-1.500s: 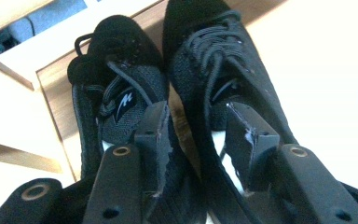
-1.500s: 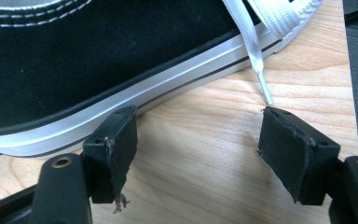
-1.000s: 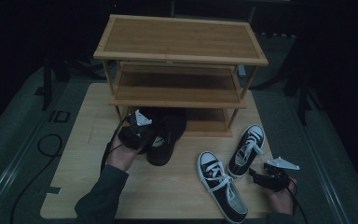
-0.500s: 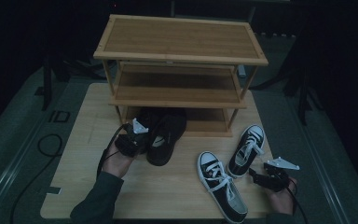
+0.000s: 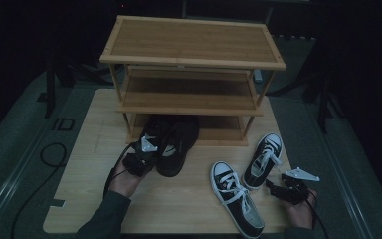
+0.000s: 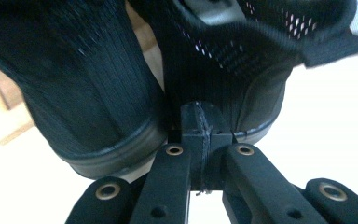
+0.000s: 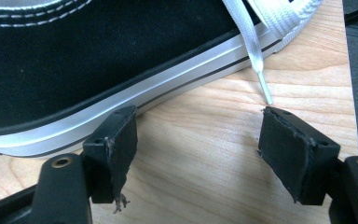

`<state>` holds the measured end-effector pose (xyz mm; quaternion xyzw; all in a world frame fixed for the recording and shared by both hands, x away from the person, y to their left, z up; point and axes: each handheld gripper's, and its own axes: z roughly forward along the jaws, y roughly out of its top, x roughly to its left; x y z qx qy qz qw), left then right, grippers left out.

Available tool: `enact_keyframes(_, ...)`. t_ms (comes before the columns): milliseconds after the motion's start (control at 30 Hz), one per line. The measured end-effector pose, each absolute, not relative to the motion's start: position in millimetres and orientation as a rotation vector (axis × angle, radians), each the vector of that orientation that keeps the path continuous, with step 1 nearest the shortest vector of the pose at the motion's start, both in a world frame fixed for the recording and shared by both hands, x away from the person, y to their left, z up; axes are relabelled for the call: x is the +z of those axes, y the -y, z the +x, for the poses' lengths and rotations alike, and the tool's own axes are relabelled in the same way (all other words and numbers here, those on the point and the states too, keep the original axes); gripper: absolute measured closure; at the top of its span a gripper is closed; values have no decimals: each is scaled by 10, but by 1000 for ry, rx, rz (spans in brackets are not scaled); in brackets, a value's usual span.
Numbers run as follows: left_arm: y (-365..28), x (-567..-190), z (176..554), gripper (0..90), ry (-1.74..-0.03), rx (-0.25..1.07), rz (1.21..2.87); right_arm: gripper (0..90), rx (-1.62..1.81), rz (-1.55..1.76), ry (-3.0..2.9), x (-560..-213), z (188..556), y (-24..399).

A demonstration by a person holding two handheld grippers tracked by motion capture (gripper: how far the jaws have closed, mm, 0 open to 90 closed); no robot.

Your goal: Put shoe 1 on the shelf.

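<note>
A wooden rack (image 5: 191, 74) stands behind the black shoes (image 5: 171, 142); two sneakers (image 5: 251, 179) lie beside. The left gripper (image 6: 200, 135) has its fingers pressed together between the shoes' heels, the right gripper (image 7: 196, 140) fingers apart. Pale wood counter (image 5: 89, 164), dark room.

Dark sleeve (image 5: 102, 219); black fingers (image 7: 114, 154), frayed pads, brass-ringed screw holes; grey three-cornered plate (image 5: 301, 175).

Dim high view; overexposed, glaring gripper views

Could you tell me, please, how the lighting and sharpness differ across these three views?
High view: dim and underexposed, the surroundings nearly black, though the bamboo three-tier shoe rack stays readable. Left gripper view: the pale table is blown out to white while the black mesh slip-on shoes sit close and soft. Right gripper view: evenly lit and sharp, showing wood grain and the black canvas sneaker stitching.
</note>
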<state>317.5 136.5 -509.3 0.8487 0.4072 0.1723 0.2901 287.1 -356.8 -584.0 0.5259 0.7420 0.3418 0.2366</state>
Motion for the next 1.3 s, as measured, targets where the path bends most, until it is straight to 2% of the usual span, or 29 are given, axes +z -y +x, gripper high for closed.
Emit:
enact_keyframes(800,-1277,-5367,3050,900,-1084,390,2339,276,936,1443,-2034,-5840,2870,3568)
enact_keyframes(1300,-991,-5385,3129,900,-1038,382,2339,276,936,1443,-2033,-5840,2870,3567)
